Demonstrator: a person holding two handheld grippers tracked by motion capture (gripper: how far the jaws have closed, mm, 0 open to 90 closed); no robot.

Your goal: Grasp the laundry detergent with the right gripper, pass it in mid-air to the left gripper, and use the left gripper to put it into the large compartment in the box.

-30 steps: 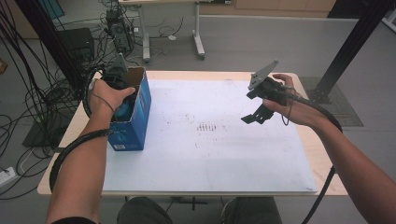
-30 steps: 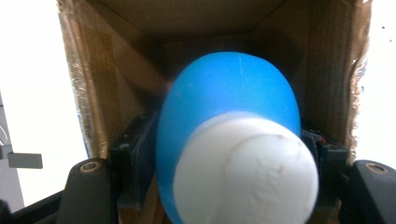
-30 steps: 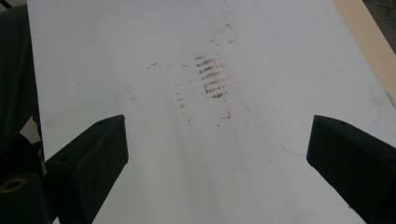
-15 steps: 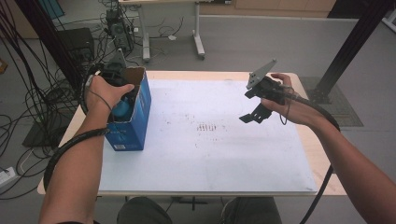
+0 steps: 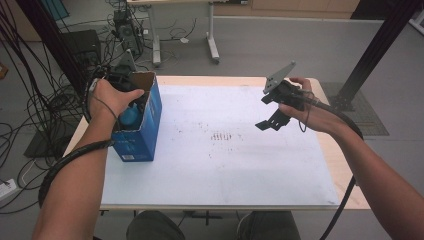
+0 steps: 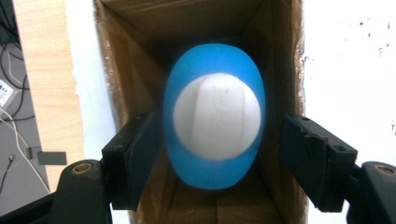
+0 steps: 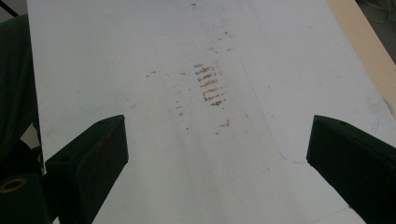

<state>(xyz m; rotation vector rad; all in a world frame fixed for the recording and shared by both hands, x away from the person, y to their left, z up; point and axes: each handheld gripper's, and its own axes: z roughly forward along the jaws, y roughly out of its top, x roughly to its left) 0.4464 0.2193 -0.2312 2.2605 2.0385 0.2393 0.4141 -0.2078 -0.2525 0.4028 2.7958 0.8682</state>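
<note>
High view: left gripper (image 5: 131,95) poised over the open top of a blue cardboard box (image 5: 142,135) at the left edge of the white sheet (image 5: 225,165); a blue object (image 5: 130,116) sits inside. Right gripper (image 5: 272,120) held above the sheet, well apart. Left gripper view: jaws have just been opening, pads clear of the blue egg-shaped object with its white face, which lies between them inside the box. Right gripper view: jaws wide apart, nothing between, brown marks (image 7: 211,86) on the sheet below.
</note>
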